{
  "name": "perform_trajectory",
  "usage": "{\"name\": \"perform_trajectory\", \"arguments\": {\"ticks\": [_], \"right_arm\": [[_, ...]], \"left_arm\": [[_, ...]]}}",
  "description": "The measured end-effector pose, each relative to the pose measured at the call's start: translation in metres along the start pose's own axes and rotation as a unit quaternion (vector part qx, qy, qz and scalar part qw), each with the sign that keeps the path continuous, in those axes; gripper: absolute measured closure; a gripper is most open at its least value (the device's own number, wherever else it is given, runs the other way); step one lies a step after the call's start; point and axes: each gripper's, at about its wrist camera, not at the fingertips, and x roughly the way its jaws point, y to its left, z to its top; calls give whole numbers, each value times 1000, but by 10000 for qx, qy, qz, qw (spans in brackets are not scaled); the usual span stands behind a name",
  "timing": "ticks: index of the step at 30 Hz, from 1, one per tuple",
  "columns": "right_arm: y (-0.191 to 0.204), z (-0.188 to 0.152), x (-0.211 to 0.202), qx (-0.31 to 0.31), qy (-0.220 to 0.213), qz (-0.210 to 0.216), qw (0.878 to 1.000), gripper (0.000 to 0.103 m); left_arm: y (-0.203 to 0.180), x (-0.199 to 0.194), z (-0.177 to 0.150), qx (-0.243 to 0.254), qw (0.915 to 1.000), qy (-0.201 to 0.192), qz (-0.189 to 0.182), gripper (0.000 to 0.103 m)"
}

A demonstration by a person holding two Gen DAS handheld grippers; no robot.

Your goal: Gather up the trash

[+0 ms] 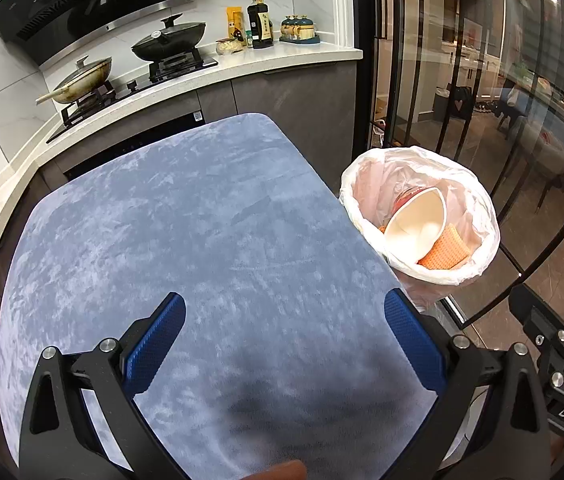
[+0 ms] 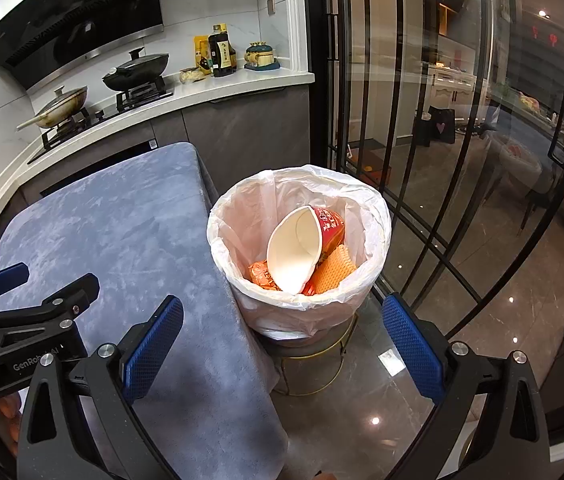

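Blue-grey velvet cloth on the table (image 1: 186, 220) carries no trash; the white paper cup (image 2: 293, 252) and orange wrappers (image 2: 262, 274) lie inside the white-lined bin (image 2: 377, 216). Left gripper (image 1: 283, 320) and right gripper (image 2: 282, 322) are both released and empty, so I judge it best to check the table edges before finishing.

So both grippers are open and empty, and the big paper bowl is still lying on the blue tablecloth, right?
Not quite. The paper bowl lies inside the lined trash bin, as the right wrist view shows. Both the left gripper and right gripper are open and empty.
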Motion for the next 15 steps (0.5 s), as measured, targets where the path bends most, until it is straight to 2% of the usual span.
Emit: {"name": "perform_trajectory", "arguments": {"ticks": [15], "right_arm": [[4,-2,2,-39,45,12,10000,7]], "left_arm": [[5,-1,-5,-101,9999,-2,114,8]]}}
